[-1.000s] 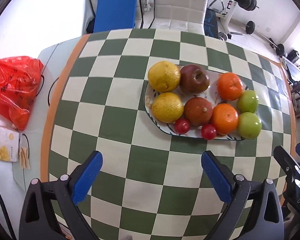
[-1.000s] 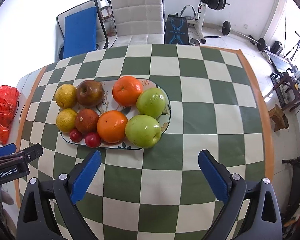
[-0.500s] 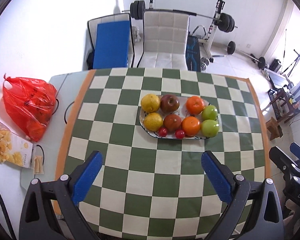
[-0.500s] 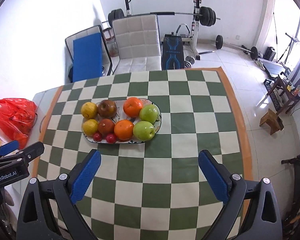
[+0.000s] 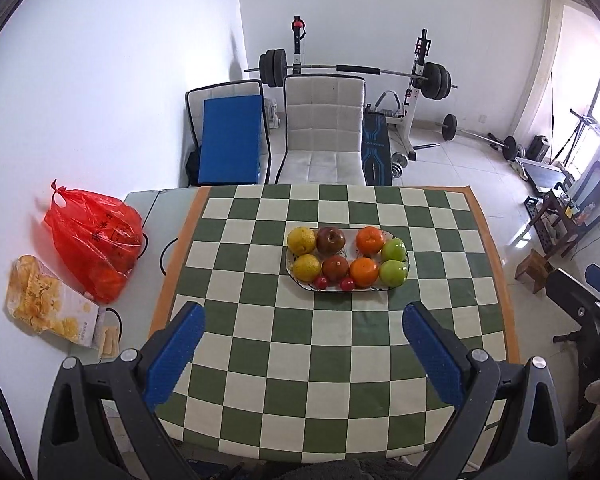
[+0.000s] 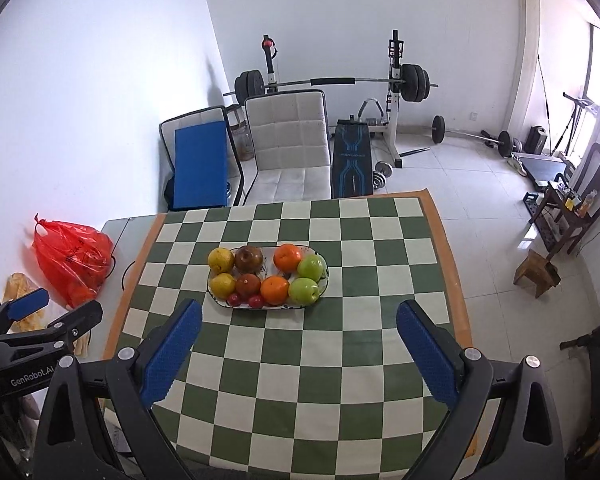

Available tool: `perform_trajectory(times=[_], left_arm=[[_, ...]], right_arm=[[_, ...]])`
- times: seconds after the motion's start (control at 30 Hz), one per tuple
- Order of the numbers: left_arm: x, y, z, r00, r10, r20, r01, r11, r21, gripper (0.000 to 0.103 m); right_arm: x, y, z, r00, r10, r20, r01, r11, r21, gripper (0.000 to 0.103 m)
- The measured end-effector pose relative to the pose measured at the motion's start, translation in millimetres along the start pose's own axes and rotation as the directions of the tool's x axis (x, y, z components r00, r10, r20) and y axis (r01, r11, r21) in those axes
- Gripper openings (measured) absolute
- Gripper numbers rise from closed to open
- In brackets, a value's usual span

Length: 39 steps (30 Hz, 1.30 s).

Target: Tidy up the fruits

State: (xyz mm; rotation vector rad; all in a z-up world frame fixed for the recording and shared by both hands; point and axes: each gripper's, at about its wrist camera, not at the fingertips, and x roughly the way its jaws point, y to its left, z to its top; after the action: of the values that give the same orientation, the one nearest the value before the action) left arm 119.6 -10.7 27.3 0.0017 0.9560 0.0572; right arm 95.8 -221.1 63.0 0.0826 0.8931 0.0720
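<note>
The oval plate (image 5: 405, 270) sits on the bench's green-and-cream checked cloth (image 5: 340, 332), and everything else is placed from it. On the plate, two yellow citrus fruits (image 5: 301, 240) fill its left end, one behind the other; next to them stand a dark red apple (image 5: 331, 240) at the back and a reddish-brown fruit (image 5: 335, 268) in front of it. Two oranges (image 5: 369, 239) come next, again one behind the other, and two green apples (image 5: 394, 249) close off the right end. Two small red tomatoes (image 5: 321, 281) lie along the plate's near rim, in front of the reddish-brown fruit. All of the fruit is packed close, neighbours touching or nearly so. Well to the left of the plate, off the cloth on the bare bench edge, a red plastic bag (image 5: 92, 244) slumps, with a packet of yellow snacks (image 5: 48, 302) just in front of it. Beyond the plate, past the far edge of the bench, stands a white padded chair (image 5: 324, 132), and a blue pad (image 5: 230, 140) leans beside it. The left gripper (image 5: 302, 354) hangs on the near side of the plate, its blue fingers (image 5: 174, 356) spread wide with nothing between them. The right gripper (image 6: 299, 350) is likewise on the near side, its fingers (image 6: 428, 356) wide apart and holding nothing.
</note>
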Motion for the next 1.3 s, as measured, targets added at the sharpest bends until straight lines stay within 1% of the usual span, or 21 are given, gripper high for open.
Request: perform_trajectory(times=[0.23,0.33,0.57,0.7,0.77,0.9,0.97,1.2,1.3], left_arm=[[-16,2,0,1.000,-0.017,0.009,0.017,1.000,-0.014,0.101],[-17,1,0,1.000,-0.018,0.011,0.018,1.000,-0.013,0.101],[-19,-3,-2,1.000,-0.022,0.008,0.022,1.000,-0.014,0.101],[-15,-5,-6,1.000,-0.022,-0.009,0.022,1.000,-0.016,0.101],[-12,-5,-7,0.999,-0.036,-0.020,0.036,0.999,-0.025,0.101],[-8,-5,-8,0.999,-0.035,-0.016,0.034,0.999,-0.027,0.101],[-4,-1,-4,0.999,-0.031,-0.015,0.031,0.999,-0.032,0.103],[32,2,1,1.000,0.000,-0.021,-0.001,0.999,-0.043,0.103],[46,2,1,1.000,0.014,-0.027,-0.015,0.999,-0.042,0.103]], right_arm=[[-33,11,1,1.000,0.021,0.010,-0.021,1.000,-0.021,0.100],[-37,14,0,0.999,0.033,0.006,-0.033,0.999,-0.021,0.100],[-33,14,-4,0.999,0.036,-0.013,-0.036,0.999,-0.009,0.100],[-23,12,-4,0.999,0.033,-0.018,-0.033,0.999,-0.011,0.100],[-21,12,-4,0.999,0.030,-0.020,-0.030,0.999,-0.016,0.100],[-10,12,-4,0.999,0.031,-0.032,-0.031,0.999,-0.014,0.100],[-4,11,-4,0.999,0.027,-0.030,-0.027,1.000,-0.012,0.100],[28,5,-4,0.999,-0.008,-0.033,0.007,1.000,-0.009,0.100],[48,2,-5,0.998,-0.009,-0.054,0.009,1.000,0.000,0.100]])
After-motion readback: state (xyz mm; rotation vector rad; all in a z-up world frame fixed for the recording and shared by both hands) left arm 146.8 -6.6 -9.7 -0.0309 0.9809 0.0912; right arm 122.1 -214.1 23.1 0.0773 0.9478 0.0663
